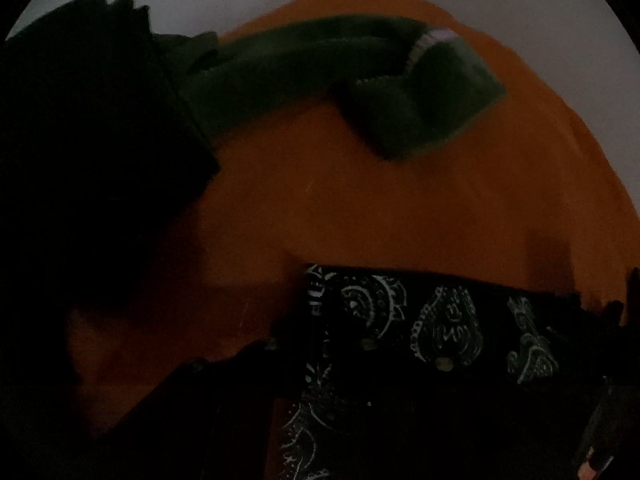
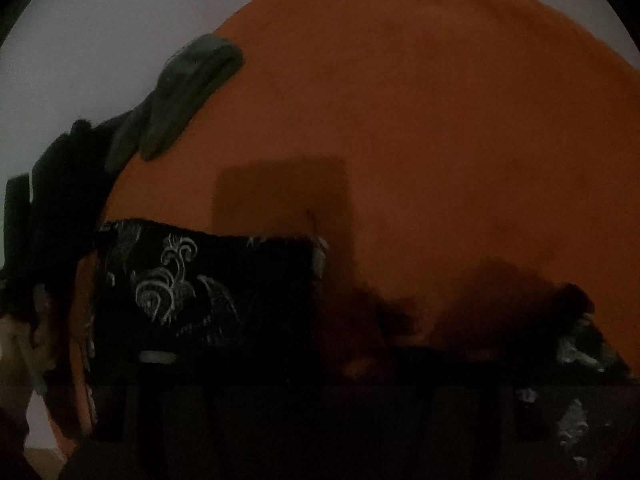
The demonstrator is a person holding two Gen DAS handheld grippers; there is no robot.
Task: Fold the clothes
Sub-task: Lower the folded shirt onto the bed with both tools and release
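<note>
Both jaws closed, over black paisley garment [image 1: 440, 328]

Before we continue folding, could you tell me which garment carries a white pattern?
The black paisley cloth, nearest both cameras. The green garment and the dark pile look plain.

- No readable text, brand, number or sign showed in either wrist view.
- The black paisley-print cloth [image 1: 440, 320] carried only white ornamental teardrop and curl patterns, no letters.
- A small blocky white mark near the cloth's upper left corner in the left wrist view was too blurred and dark to read as writing.
- The green garment [image 1: 320, 80] bore a pale band at its edge, without legible lettering.
</note>
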